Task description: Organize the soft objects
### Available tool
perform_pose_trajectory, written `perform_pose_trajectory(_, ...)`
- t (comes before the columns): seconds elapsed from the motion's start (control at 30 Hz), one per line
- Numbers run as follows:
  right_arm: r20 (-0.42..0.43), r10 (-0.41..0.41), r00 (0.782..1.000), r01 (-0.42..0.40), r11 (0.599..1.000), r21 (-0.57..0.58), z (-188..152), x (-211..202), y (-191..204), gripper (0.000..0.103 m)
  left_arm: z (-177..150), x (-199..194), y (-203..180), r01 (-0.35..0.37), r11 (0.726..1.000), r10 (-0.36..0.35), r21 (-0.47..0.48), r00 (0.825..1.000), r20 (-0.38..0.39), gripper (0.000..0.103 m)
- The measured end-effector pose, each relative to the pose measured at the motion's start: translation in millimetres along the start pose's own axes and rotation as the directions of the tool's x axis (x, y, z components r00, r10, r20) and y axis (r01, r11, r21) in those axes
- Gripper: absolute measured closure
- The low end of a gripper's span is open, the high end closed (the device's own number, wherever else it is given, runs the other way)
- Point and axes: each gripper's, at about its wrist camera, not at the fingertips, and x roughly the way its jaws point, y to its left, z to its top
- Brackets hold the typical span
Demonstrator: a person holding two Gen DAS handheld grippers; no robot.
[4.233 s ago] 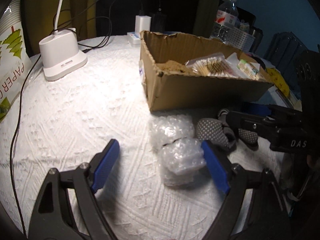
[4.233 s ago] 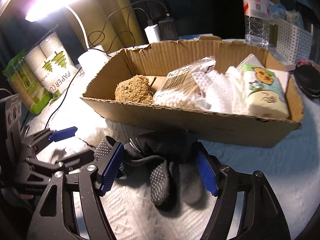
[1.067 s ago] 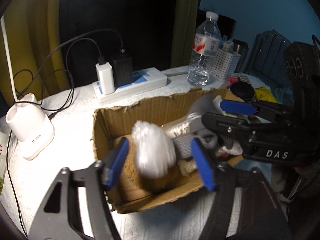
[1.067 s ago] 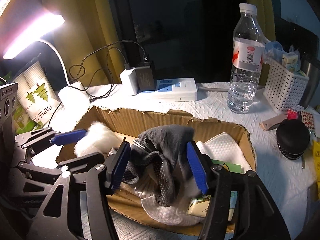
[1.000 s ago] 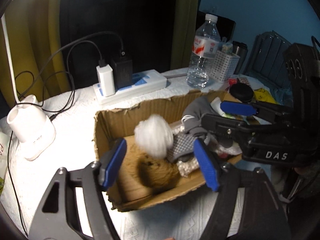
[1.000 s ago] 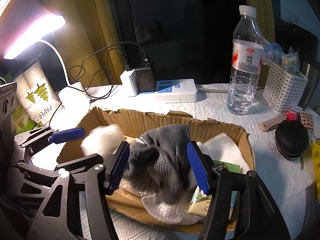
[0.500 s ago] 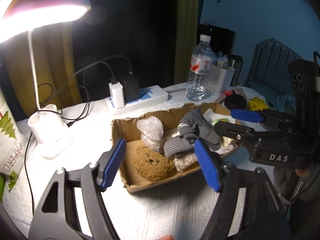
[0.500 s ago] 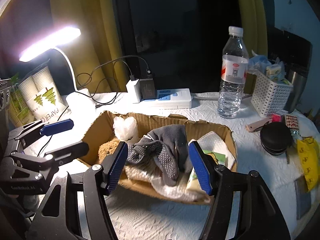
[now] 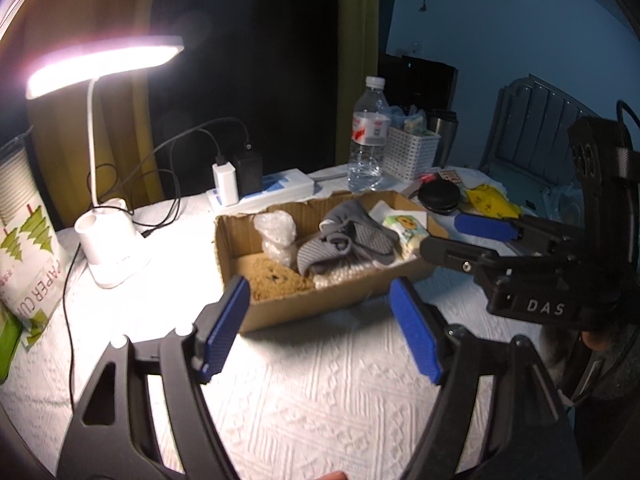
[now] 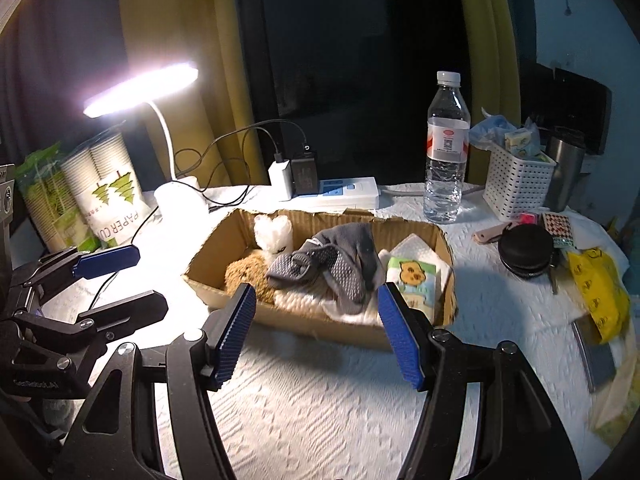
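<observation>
Legible writing: the striped sleeve of paper cups (image 10: pixel 108 196) at the left edge of the worktop (image 10: pixel 320 400) reads "PAPER CU…", the rest cut off; the body of the right tongs (image 9: pixel 480 238), seen from the left wrist view, carries "DAS". The red-and-white label on the water bottle (image 10: pixel 445 148) is too small to read.

Left tongs (image 9: pixel 320 328): blue pads spread wide, nothing between them, raised clear of the worktop on the near side of the cardboard box (image 9: pixel 296 308). Right tongs (image 10: pixel 316 334): likewise spread wide and empty, touching nothing, also on the near side of the box.

Soft objects: all lie inside the cardboard box, which stands mid-worktop. A clear bubble-wrap bundle (image 9: pixel 276 236) stands at the box's rear left corner, with a brown plush toy (image 10: pixel 248 272) in front of it. Grey dotted socks (image 10: pixel 332 264) are draped across the middle, over white padding. A tissue pack (image 10: pixel 414 280) with a cartoon face sits at the right end.

Behind the box, along the rear edge: a lit desk lamp (image 10: pixel 140 88), a white power strip (image 10: pixel 344 194) with two chargers, and a white perforated basket (image 10: pixel 516 180).
</observation>
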Motion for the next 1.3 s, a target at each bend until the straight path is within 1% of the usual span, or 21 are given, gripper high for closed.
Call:
perform_pose_trajectory(0.03, 0.002, -0.001, 1.0, 0.001, 1.0, -0.001, -2.0, -3.6, 1.3, 0.036, -2.4, -4.6, -3.5, -0.007, 1.0, 0.007, 0.008, 1.0, 0.005, 0.029)
perform_pose_trajectory(0.1, 0.008, -0.005, 1.0, 0.005, 1.0, -0.003, -5.6, -11.2, 2.6, 0.036, -5.5, -11.7, -7.0, 0.001, 1.0, -0.001, 0.005, 1.0, 0.012, 0.028)
perform_pose_trajectory(0.13, 0.012, -0.007, 1.0, 0.007, 1.0, -0.005, -7.5, -16.2, 3.7, 0.036, -6.4, -15.1, -7.8, 0.005, 1.0, -0.005, 0.001, 1.0, 0.015, 0.026)
perform_pose_trajectory(0.17, 0.017, -0.009, 1.0, 0.009, 1.0, -0.006, -9.0, -20.0, 4.7, 0.036, -7.2, -19.3, -9.0, 0.007, 1.0, -0.007, -0.002, 1.0, 0.021, 0.021)
perform_pose_trajectory(0.2, 0.022, -0.012, 1.0, 0.012, 1.0, -0.007, -10.2, -24.7, 5.8, 0.036, -8.4, -24.3, -10.3, 0.007, 1.0, -0.007, -0.005, 1.0, 0.03, 0.012)
perform_pose_trajectory(0.23, 0.029, -0.015, 0.999, 0.015, 1.0, -0.009, -11.3, -29.8, 6.8, 0.036, -9.3, -28.3, -11.3, 0.009, 1.0, -0.008, -0.007, 0.999, 0.038, 0.01)
perform_pose_trajectory(0.43, 0.066, -0.032, 0.997, 0.033, 0.999, -0.013, -20.2, -62.0, 13.2, 0.036, -17.2, -55.1, -20.8, 0.014, 1.0, -0.013, -0.015, 0.997, 0.079, 0.01)
perform_pose_trajectory(0.6, 0.095, -0.045, 0.994, 0.047, 0.999, -0.018, -27.3, -86.6, 18.7, 0.036, -22.0, -76.9, -30.7, 0.005, 1.0, -0.003, -0.014, 0.994, 0.111, 0.009)
perform_pose_trajectory(0.7, 0.118, -0.052, 0.992, 0.055, 0.998, -0.021, -31.0, -104.0, 22.6, 0.032, -22.8, -91.0, -37.5, -0.009, 1.0, 0.01, -0.004, 0.992, 0.127, 0.009)
perform_pose_trajectory(0.83, 0.153, -0.064, 0.986, 0.068, 0.997, -0.019, -33.0, -127.2, 26.5, 0.03, -22.3, -112.9, -44.3, -0.039, 0.999, 0.039, -0.003, 0.985, 0.17, 0.009)
perform_pose_trajectory(1.0, 0.193, -0.078, 0.978, 0.084, 0.996, -0.023, -33.5, -151.6, 29.2, 0.03, -20.0, -134.9, -51.9, -0.036, 0.999, 0.034, 0.005, 0.976, 0.216, 0.009)
perform_pose_trajectory(1.13, 0.225, -0.093, 0.97, 0.1, 0.995, -0.021, -34.7, -169.1, 30.5, 0.03, -20.0, -148.9, -58.7, -0.052, 0.998, 0.045, 0.021, 0.968, 0.249, 0.009)
perform_pose_trajectory(1.3, 0.246, -0.104, 0.964, 0.112, 0.994, -0.018, -35.8, -181.7, 30.9, 0.03, -19.3, -161.1, -62.1, -0.056, 0.998, 0.047, 0.025, 0.959, 0.281, 0.009)
